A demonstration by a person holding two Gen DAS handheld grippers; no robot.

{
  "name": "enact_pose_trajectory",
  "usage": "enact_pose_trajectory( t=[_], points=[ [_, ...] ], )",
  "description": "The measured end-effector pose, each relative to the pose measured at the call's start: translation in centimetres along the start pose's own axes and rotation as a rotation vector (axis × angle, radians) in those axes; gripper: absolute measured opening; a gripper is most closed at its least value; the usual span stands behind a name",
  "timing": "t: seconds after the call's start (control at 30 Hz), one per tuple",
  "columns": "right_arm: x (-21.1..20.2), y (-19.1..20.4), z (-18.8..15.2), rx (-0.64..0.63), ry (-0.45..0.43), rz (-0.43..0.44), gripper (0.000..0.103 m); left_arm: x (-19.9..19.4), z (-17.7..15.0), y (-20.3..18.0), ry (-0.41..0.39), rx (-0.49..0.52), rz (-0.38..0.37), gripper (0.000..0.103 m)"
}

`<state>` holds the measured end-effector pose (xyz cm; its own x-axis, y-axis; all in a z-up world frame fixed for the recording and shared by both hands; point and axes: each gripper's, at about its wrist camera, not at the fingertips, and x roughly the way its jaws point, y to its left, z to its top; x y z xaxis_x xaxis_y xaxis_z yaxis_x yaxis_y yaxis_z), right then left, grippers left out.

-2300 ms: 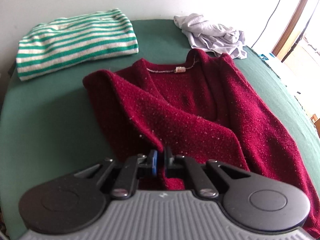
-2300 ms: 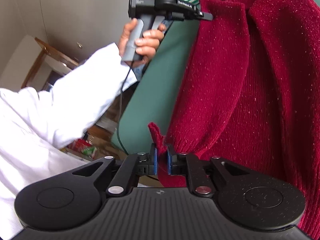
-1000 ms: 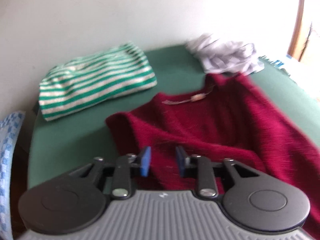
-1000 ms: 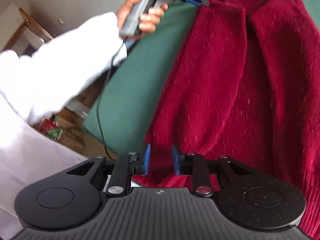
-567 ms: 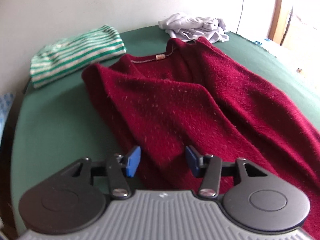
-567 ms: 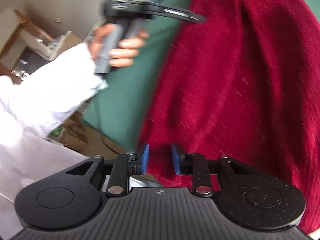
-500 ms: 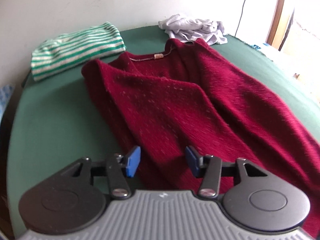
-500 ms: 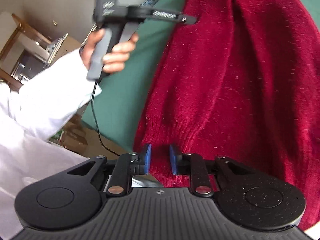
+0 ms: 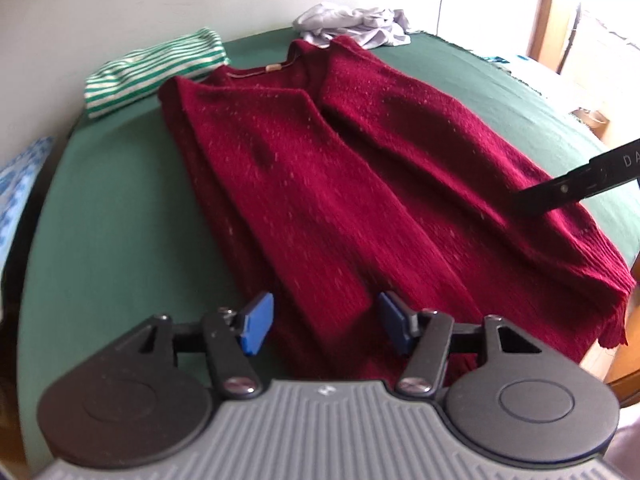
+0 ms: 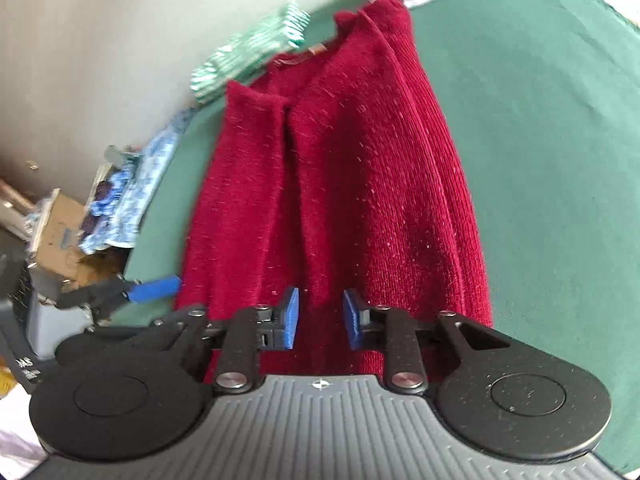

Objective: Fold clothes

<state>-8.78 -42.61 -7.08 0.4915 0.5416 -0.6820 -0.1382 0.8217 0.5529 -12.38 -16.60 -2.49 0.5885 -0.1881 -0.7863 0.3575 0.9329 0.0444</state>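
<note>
A dark red knitted sweater (image 9: 352, 176) lies lengthwise on the green table (image 9: 112, 216), its left side folded in over the middle, collar and label at the far end. My left gripper (image 9: 326, 326) is open and empty just above the sweater's near hem. My right gripper (image 10: 318, 318) is open and empty above the hem too; the sweater (image 10: 340, 168) stretches away from it. One finger of the right gripper (image 9: 576, 184) shows at the right in the left wrist view. The left gripper's blue pad (image 10: 154, 286) shows at the left in the right wrist view.
A folded green-and-white striped garment (image 9: 156, 70) lies at the table's far left. A crumpled pale grey garment (image 9: 356, 26) lies at the far end behind the collar. Blue-patterned cloth (image 10: 132, 196) and boxes sit beyond the table's left edge.
Both grippers have let go of the sweater's left edge and opened. The folded-in side now lies flat. Both grippers have moved to the near hem end.
</note>
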Motion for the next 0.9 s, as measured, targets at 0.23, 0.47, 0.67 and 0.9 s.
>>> enact_pose_trajectory(
  t=[0.23,0.47,0.67,0.9],
  points=[
    [-2.4,-0.8,-2.5,-0.057,0.027,0.042,0.023,-3.0,-3.1,-3.5,0.041,-0.073,-0.026,0.076],
    [-1.7,2.8,1.8,-0.152,-0.018,0.136,0.022,-3.2,-4.2,-6.2,0.05,-0.1,0.025,0.075],
    [4.4,10.1,9.1,-0.358,-0.069,0.157,0.021,-3.5,-4.9,-7.0,0.063,-0.037,-0.013,0.077],
    [15.3,13.3,15.8,-0.354,-0.055,0.104,0.021,-4.8,-3.4,-2.0,0.032,-0.111,-0.208,0.07]
  ],
)
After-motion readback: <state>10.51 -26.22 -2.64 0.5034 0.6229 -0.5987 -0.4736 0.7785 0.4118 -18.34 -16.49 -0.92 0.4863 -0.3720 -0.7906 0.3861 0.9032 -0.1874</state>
